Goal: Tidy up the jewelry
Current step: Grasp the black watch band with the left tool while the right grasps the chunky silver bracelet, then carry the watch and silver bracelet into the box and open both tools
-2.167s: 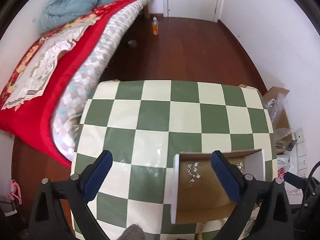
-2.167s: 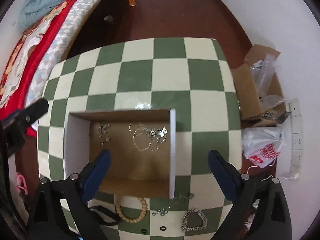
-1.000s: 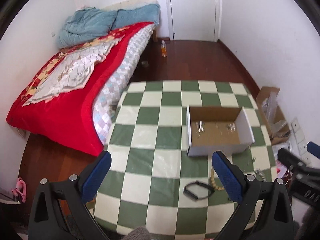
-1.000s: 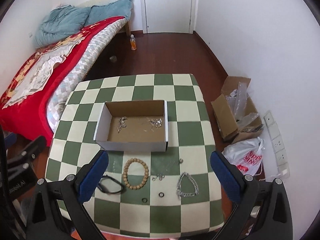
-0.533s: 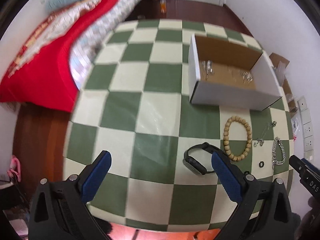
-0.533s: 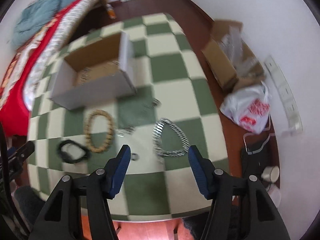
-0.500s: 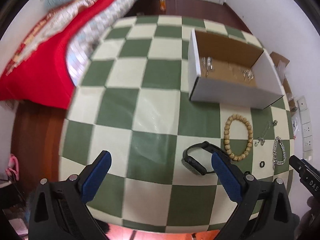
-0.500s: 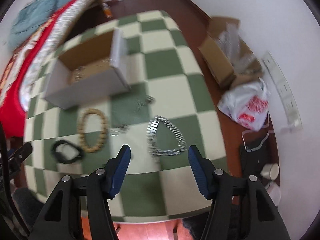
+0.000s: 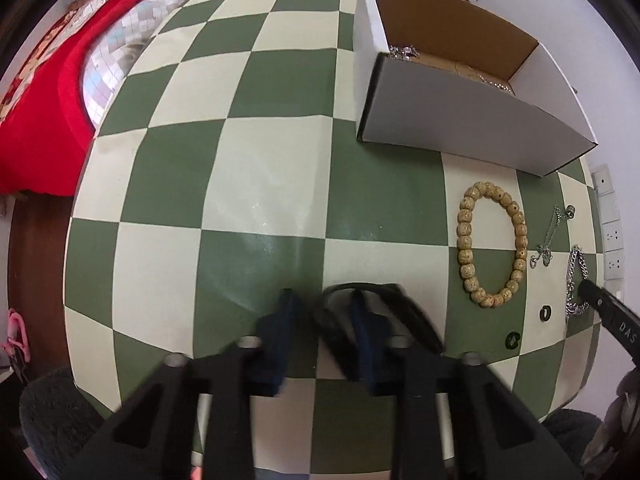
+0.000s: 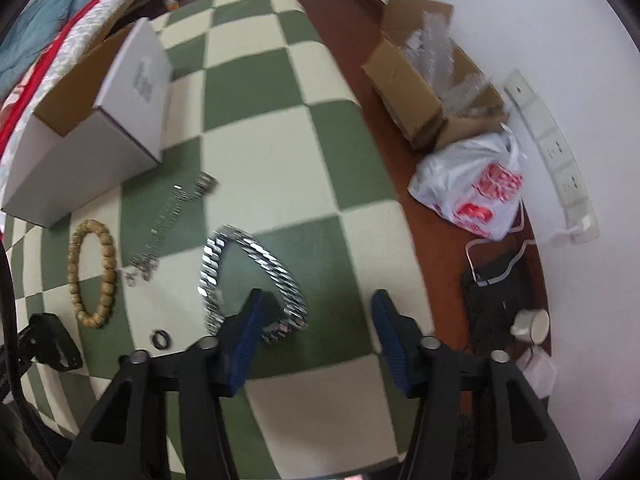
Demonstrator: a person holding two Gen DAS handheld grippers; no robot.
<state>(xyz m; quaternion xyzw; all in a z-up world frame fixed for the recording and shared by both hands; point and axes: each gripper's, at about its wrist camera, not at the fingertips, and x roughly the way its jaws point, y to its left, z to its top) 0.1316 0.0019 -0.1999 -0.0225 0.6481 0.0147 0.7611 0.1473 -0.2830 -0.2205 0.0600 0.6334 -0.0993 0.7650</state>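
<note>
Desk with a green-and-cream checked top fills both views, and a bed with a red cover stands beside it. White cardboard box sits open at the far side of the desk with small silver pieces on its brown floor. Left gripper points down at a black band lying on the desk; its jaws are closing, blurred, with one side of the band's loop between them, and I cannot tell whether the pads press on it. Right gripper hangs over a silver chain bracelet; its jaws are closing, the left jaw over the bracelet's near end and the right jaw well clear of it. Between the two lie a wooden bead bracelet, a thin silver chain and two small dark rings.
</note>
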